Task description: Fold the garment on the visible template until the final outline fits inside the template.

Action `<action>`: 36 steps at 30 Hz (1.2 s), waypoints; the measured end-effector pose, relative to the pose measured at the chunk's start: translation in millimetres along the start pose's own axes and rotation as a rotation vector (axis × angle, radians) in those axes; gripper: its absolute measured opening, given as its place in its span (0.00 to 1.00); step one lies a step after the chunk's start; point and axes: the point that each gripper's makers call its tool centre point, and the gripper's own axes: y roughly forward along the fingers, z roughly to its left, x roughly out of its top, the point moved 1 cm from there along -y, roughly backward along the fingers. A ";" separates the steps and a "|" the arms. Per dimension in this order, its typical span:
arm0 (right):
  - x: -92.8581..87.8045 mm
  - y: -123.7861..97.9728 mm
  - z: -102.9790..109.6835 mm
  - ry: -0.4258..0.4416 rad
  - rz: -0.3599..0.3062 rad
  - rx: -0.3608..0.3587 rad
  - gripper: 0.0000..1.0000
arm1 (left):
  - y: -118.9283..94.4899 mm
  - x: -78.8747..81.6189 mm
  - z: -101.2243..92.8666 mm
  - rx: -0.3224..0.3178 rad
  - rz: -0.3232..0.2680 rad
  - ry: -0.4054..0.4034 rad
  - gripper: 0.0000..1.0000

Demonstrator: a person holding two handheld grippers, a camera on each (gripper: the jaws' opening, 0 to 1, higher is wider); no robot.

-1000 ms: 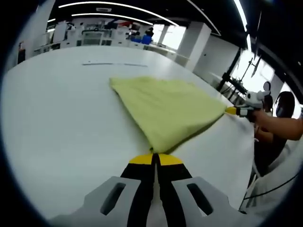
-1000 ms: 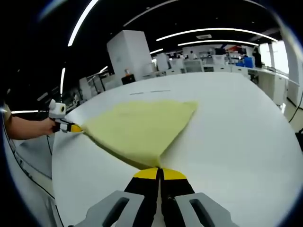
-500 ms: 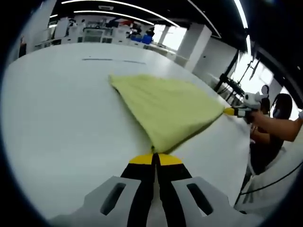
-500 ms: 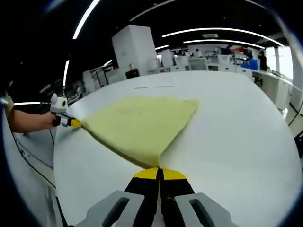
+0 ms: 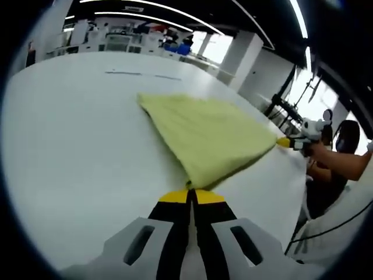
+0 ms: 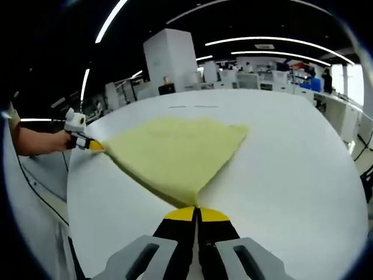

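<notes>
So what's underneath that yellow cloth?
The white table lies under the yellow cloth, whose corners both grippers pinch. Anything beneath it, like a template, is covered.

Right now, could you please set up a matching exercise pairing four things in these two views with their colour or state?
Things:
1. garment
2. table
3. left tongs
4. dark line marks

Colour or state:
A. white, with the cloth lying on it
B. yellow-green, held taut at two corners
C. shut on a corner of the cloth
D. thin and short, on the tabletop beyond the cloth

Pairs: 1-B, 2-A, 3-C, 4-D. The right tongs are likewise shut on the garment's other near corner.
</notes>
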 end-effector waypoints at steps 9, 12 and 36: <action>8.7 -9.9 0.6 -0.002 -0.033 -0.012 0.21 | -13.2 14.0 -5.6 -0.003 -0.055 -0.029 0.26; 13.9 -13.6 2.7 0.004 -0.048 -0.014 0.28 | -17.5 17.9 -7.6 0.002 -0.066 -0.035 0.38; 31.3 -58.5 26.5 0.001 -0.039 -0.014 0.69 | -58.3 27.5 -50.5 -0.025 -0.079 0.032 0.80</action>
